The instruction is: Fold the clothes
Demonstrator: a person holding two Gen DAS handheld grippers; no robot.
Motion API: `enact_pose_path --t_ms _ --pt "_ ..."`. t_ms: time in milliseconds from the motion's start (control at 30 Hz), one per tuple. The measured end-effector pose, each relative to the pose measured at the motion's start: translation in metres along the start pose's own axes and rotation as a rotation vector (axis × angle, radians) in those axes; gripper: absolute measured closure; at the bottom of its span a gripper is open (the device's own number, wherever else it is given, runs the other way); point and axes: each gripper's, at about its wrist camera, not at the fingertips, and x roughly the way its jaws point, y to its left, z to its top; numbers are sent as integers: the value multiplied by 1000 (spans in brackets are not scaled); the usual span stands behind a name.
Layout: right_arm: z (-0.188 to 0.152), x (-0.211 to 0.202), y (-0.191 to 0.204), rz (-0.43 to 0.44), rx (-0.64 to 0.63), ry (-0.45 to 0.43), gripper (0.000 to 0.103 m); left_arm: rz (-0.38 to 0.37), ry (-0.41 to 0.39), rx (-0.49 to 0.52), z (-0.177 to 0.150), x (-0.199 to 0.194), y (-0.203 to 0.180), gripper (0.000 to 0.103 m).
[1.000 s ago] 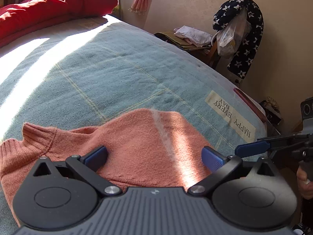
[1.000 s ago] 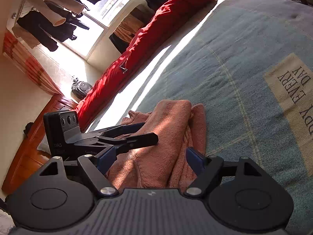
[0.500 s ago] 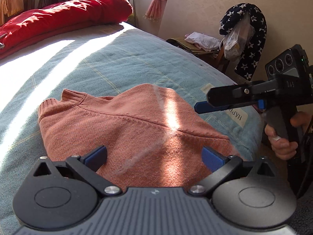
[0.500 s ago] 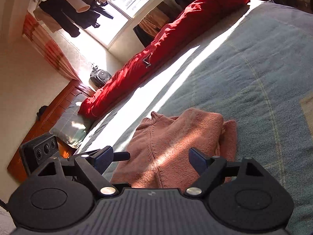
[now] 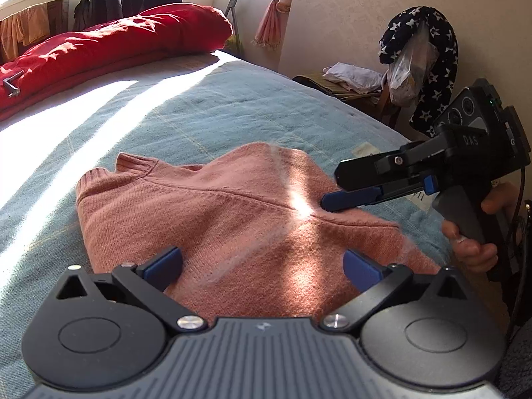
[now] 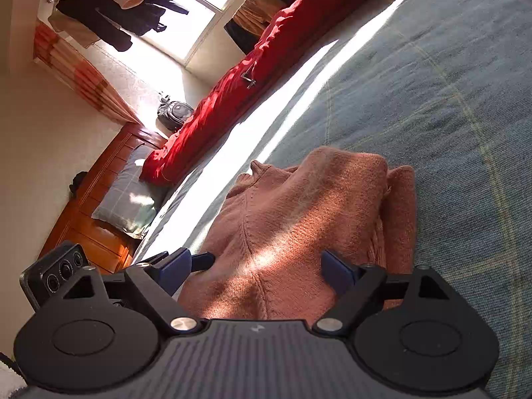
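One salmon-pink knitted sweater (image 5: 232, 226) lies folded on the blue-green bedspread (image 5: 206, 109), near the bed's front edge, its ribbed collar (image 5: 133, 164) pointing toward the sunlit strip. In the right wrist view a second layer of the same sweater (image 6: 400, 212) shows beside the main fold. Two grippers are in play. The left gripper (image 5: 262, 264) hovers just over the near edge of the sweater with its blue fingers spread wide, holding nothing. The right gripper (image 6: 256, 267) is likewise released, fingers wide apart above the knit; from the left wrist view its blue fingertip (image 5: 349, 198) sits at the sweater's seam, and a hand (image 5: 475, 236) grips its handle, whose body reads "DAS". One long red quilted cover (image 5: 109, 43) runs along the far side of the bed. One clear plastic bag (image 5: 410, 66) hangs under a star-print scarf (image 5: 442, 76); its contents cannot be made out. A printed label on the bedspread is mostly hidden behind the right gripper.
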Motion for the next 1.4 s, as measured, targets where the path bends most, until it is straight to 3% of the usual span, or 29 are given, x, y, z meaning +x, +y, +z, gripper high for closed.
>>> enact_pose_path --t_ms 233,333,467,867,967,1167,1233,1400 --pt "1 2 2 34 -36 7 0 -86 -8 -76 1 -20 2 1" --pt "5 3 -1 51 0 13 0 -65 22 -165 -8 -9 13 1" --pt "4 5 5 12 2 2 0 -96 1 -235 -7 -10 21 1" --pt "-3 10 31 -139 -20 -41 0 -228 -23 -93 -24 -37 26 1" --pt "-10 6 57 -268 -84 -85 0 -270 -33 -39 -25 -45 30 1" --pt "-43 -19 117 -694 -281 -216 0 -351 -54 52 -29 -68 46 1" --pt "-53 -17 123 -836 -320 -205 0 -372 -50 70 -32 -72 51 1" --pt "-81 -8 116 -1045 -306 -138 0 -384 -35 95 -36 -71 59 1"
